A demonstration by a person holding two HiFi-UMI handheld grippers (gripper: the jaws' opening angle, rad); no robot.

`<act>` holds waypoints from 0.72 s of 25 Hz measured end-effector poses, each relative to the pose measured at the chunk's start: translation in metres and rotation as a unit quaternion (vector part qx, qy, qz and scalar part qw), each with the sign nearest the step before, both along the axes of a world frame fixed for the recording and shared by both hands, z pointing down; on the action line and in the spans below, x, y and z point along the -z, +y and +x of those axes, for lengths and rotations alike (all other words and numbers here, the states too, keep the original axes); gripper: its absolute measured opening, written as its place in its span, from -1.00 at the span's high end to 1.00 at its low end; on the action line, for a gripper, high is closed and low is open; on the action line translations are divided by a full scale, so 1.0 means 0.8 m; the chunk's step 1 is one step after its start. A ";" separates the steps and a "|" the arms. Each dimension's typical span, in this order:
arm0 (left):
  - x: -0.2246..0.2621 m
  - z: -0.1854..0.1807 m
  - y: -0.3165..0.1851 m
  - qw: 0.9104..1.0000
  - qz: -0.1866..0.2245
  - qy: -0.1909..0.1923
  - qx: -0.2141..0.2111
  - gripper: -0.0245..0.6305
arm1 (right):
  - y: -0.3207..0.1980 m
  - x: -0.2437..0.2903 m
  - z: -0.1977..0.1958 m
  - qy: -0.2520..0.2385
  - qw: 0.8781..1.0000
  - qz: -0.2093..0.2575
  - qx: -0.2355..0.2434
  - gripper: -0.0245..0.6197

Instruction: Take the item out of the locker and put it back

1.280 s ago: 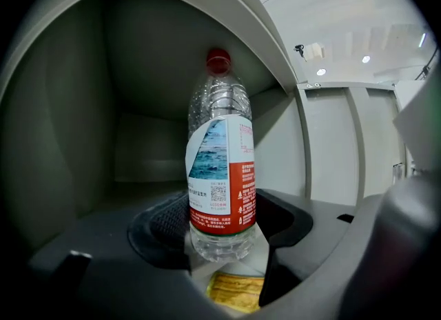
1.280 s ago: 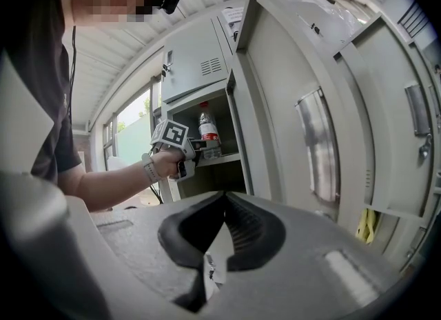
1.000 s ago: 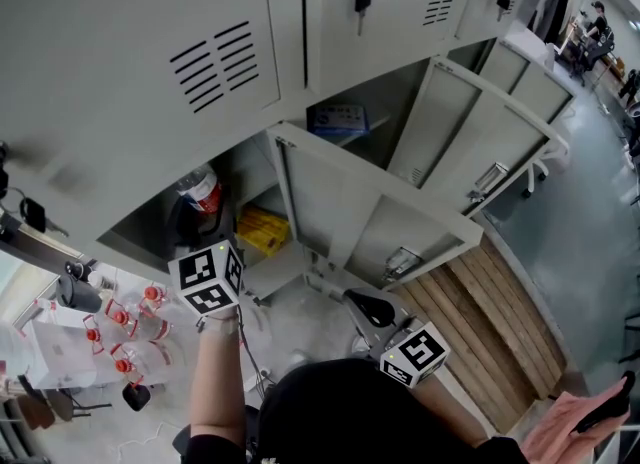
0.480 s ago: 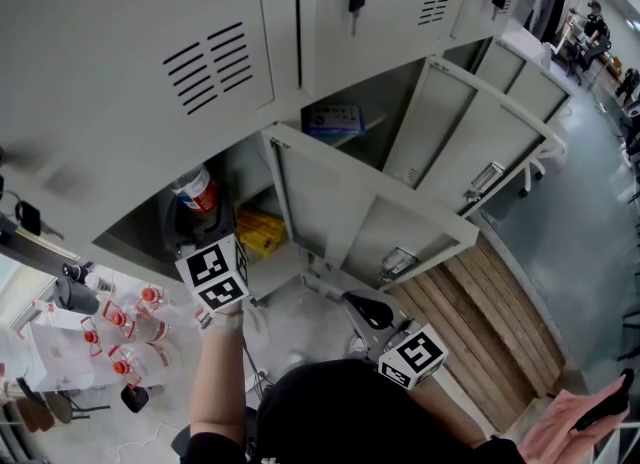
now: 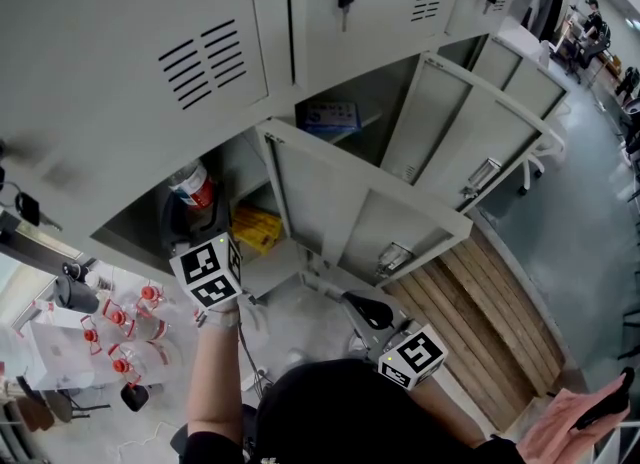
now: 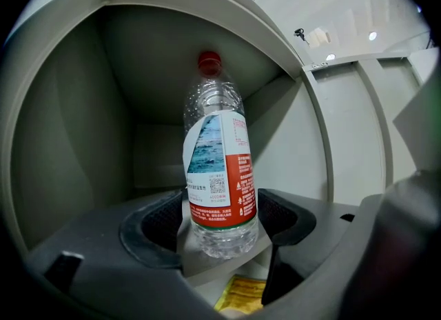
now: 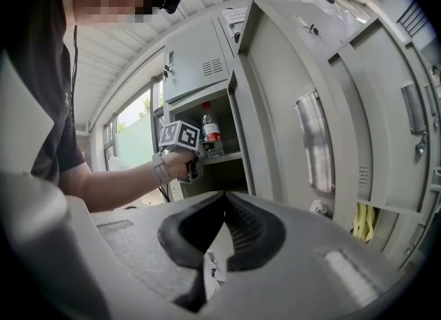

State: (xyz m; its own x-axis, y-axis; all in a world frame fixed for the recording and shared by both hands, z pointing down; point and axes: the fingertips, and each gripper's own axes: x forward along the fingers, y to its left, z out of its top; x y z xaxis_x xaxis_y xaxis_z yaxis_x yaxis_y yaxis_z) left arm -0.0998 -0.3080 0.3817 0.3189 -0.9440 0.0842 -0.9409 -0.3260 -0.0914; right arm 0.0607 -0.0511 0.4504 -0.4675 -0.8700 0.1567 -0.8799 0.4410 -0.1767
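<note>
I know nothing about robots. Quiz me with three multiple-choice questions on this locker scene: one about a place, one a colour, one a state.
1. Where is the bottle? A on the floor; B on a shelf inside the open locker; C on top of the locker.
2. What colour is the bottle's cap? A blue; B red; C white.
3. How are the right tongs? A shut and empty; B clamped on the bottle; C wide open.
Answers: B, it stands upright on the shelf between the left tongs, whose jaws are opening; B, the cap shows red; A, their tips meet with nothing between.
</note>
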 end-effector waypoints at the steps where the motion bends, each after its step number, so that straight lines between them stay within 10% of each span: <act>1: 0.000 -0.002 0.001 1.000 0.000 0.000 0.001 -0.11 | 0.001 0.000 0.000 0.000 1.000 0.000 0.000 0.93; 18: -0.021 0.000 0.070 0.998 -0.018 -0.034 -0.041 -0.12 | 0.007 -0.003 -0.018 -0.009 0.999 -0.004 0.038 0.93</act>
State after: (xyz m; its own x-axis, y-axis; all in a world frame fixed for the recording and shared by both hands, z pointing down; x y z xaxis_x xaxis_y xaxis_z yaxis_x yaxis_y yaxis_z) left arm -0.1000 -0.2518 0.3986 0.3881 -0.9107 0.1415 -0.9027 -0.4066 -0.1411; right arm 0.0464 -0.0453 0.4525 -0.5343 -0.8312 0.1537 -0.8409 0.5043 -0.1964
